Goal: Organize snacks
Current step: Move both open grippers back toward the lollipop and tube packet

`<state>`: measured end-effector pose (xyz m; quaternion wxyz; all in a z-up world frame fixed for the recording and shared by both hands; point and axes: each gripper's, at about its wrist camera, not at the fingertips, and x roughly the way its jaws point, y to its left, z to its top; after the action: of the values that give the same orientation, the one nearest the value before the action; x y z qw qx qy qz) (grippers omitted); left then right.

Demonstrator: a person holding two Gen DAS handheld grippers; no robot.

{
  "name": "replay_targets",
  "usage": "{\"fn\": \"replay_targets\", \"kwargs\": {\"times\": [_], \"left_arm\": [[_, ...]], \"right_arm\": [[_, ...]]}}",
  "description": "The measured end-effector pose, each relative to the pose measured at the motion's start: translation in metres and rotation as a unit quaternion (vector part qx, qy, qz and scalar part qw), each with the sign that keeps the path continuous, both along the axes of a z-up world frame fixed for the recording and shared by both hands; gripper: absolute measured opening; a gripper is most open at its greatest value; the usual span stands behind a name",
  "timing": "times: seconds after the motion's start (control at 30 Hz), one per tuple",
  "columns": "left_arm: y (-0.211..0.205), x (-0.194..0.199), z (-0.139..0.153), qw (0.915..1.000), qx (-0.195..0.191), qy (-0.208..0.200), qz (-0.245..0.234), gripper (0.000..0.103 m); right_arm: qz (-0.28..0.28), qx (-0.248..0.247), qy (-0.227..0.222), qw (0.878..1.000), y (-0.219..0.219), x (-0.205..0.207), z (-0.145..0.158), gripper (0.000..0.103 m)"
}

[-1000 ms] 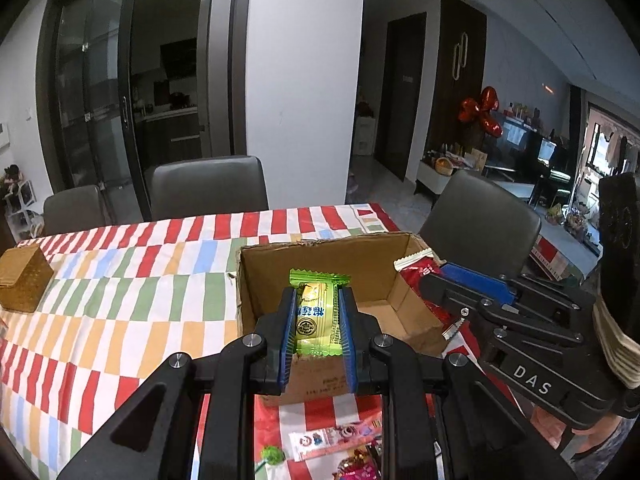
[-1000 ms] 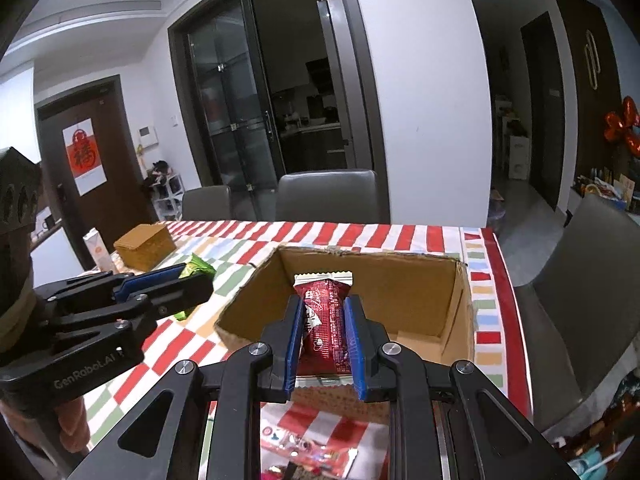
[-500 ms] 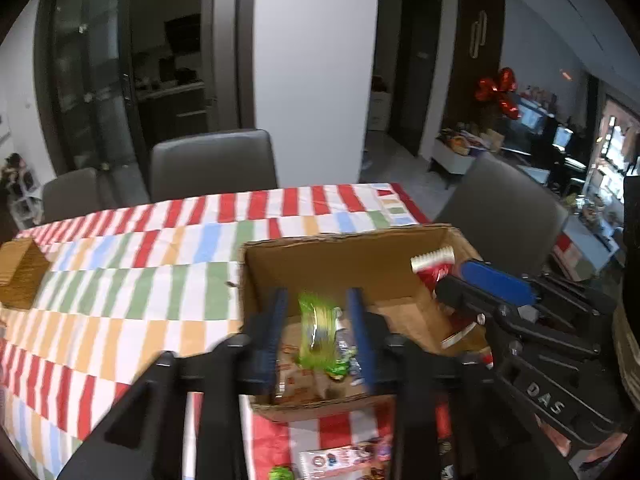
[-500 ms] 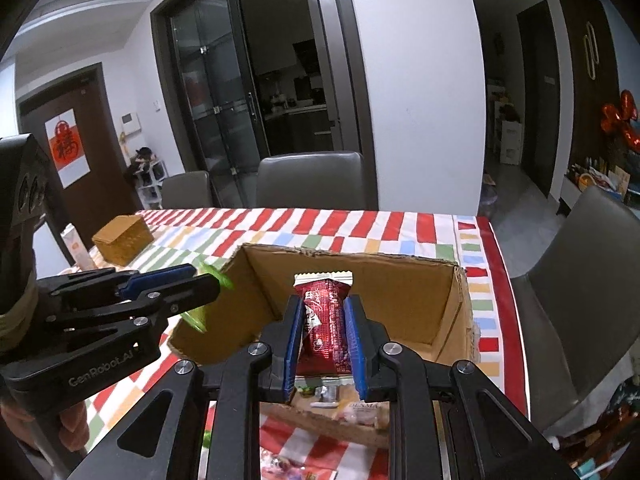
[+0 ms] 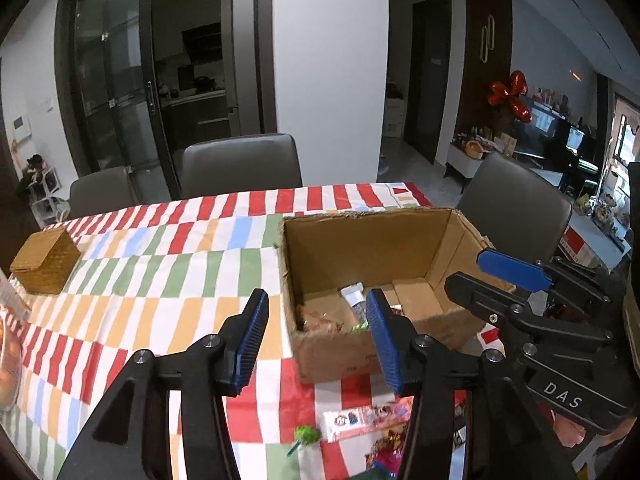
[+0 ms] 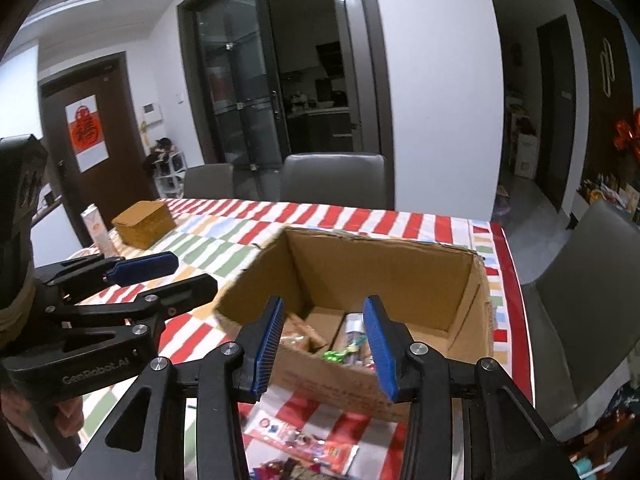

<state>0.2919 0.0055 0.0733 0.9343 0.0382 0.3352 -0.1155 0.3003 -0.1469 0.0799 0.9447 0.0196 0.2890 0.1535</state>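
Note:
An open cardboard box (image 5: 360, 252) stands on the striped tablecloth; it also shows in the right wrist view (image 6: 384, 268). Several snack packets (image 5: 352, 312) lie on its floor, also seen in the right wrist view (image 6: 340, 340). My left gripper (image 5: 316, 340) is open and empty, above the box's near left corner. My right gripper (image 6: 326, 344) is open and empty, above the box's near wall. More snack packets (image 5: 364, 420) lie on the cloth in front of the box, also in the right wrist view (image 6: 304, 440). A green lollipop (image 5: 306, 434) lies beside them.
A woven basket (image 5: 44, 256) sits at the table's far left, with a white carton (image 6: 96, 228) by it. Grey chairs (image 5: 240, 168) stand behind the table and one (image 6: 592, 280) at the right end. The table's right edge (image 6: 516, 304) runs close past the box.
Both grippers have opened. The green packet from the left one and the red packet from the right one have dropped into the box. Both grippers have pulled back slightly.

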Motion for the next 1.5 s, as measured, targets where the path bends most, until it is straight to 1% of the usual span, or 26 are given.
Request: {"fn": "replay_targets", "kwargs": {"times": [0.23, 0.4, 0.53, 0.57, 0.63, 0.77, 0.93, 1.13, 1.23, 1.33, 1.5], "left_arm": [[0.014, -0.027, -0.002, 0.9997, 0.012, 0.002, 0.02, 0.053], [0.021, -0.048, -0.008, 0.9992, 0.03, -0.001, 0.027, 0.053], [0.024, -0.062, -0.014, 0.9986, 0.043, 0.0, 0.029, 0.054], [0.025, -0.064, -0.016, 0.9986, 0.043, 0.002, 0.03, 0.055], [0.027, -0.068, -0.021, 0.9987, 0.038, 0.008, 0.032, 0.055], [0.029, -0.074, -0.035, 0.9987, 0.029, 0.028, 0.033, 0.055], [0.033, -0.077, -0.053, 0.9975, 0.031, 0.052, 0.037, 0.055], [0.037, -0.077, -0.077, 0.9954, 0.039, 0.082, 0.032, 0.055], [0.038, -0.074, -0.092, 0.9937, 0.033, 0.104, 0.027, 0.055], [0.038, -0.07, -0.104, 0.9926, 0.028, 0.116, 0.021, 0.055], [0.038, -0.063, -0.12, 0.9918, 0.014, 0.127, 0.009, 0.055]], "right_arm": [[0.03, -0.012, 0.004, 0.999, 0.017, -0.015, -0.004, 0.043], [0.056, -0.02, 0.023, 0.998, 0.026, -0.024, -0.015, 0.043], [0.075, -0.028, 0.046, 0.996, 0.032, -0.026, -0.023, 0.043], [0.08, -0.031, 0.051, 0.995, 0.034, -0.028, -0.026, 0.043], [0.088, -0.042, 0.062, 0.993, 0.038, -0.029, -0.031, 0.047], [0.103, -0.058, 0.084, 0.989, 0.044, -0.031, -0.042, 0.047], [0.123, -0.101, 0.109, 0.981, 0.056, -0.031, -0.057, 0.05], [0.149, -0.154, 0.139, 0.967, 0.065, -0.031, -0.083, 0.05], [0.161, -0.17, 0.161, 0.959, 0.068, -0.026, -0.094, 0.05], [0.167, -0.184, 0.175, 0.953, 0.071, -0.02, -0.105, 0.05], [0.183, -0.207, 0.184, 0.943, 0.077, -0.012, -0.117, 0.05]]}}
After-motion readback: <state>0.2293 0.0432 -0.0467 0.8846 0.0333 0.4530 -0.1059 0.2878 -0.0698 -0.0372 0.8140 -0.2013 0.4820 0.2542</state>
